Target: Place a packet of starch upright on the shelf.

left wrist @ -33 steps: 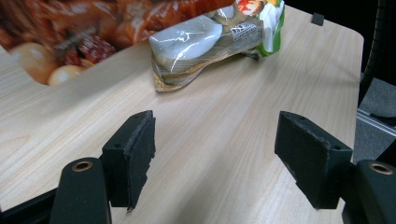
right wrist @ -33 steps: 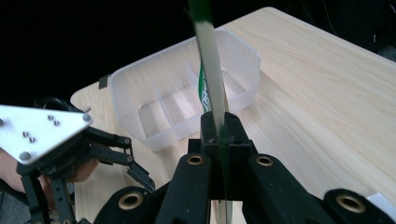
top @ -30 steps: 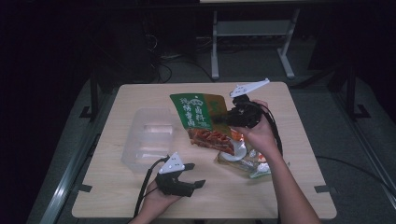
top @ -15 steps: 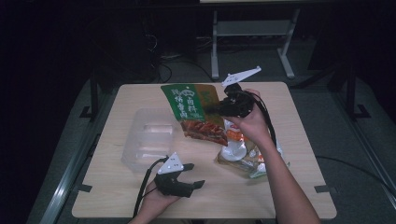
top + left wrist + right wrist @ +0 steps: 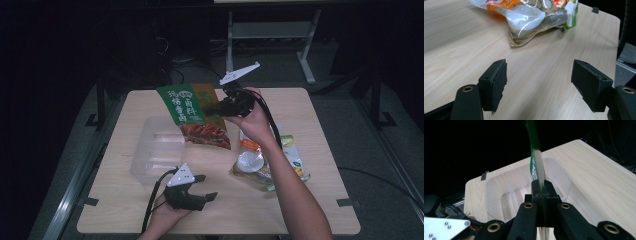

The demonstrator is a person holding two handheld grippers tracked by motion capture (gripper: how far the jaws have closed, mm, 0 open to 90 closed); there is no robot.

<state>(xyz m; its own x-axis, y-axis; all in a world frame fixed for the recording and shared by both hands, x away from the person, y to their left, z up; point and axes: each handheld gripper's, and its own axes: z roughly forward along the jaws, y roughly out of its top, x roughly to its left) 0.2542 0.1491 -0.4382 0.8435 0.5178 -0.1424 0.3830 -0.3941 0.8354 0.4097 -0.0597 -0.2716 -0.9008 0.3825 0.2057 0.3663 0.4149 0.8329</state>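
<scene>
Green snack bag [image 5: 196,114] hangs pinched by its edge in my right gripper [image 5: 223,107], lifted off the wooden table [image 5: 320,200], with the clear plastic tub [image 5: 156,150] below and just ahead of those clamped jaws. My left gripper [image 5: 206,197] rests low on the table, jaws spread wide with nothing between, facing the heap of food packets [image 5: 534,17] ahead of it

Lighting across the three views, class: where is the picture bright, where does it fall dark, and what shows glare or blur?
High view: the table is lit, the surroundings nearly black. Left gripper view: glare on the clear food bag; the open jaws of the left gripper are sharp. Right gripper view: the background above the clear tub is black; the green packet, clamped in the right gripper, looks blurred up close.
</scene>
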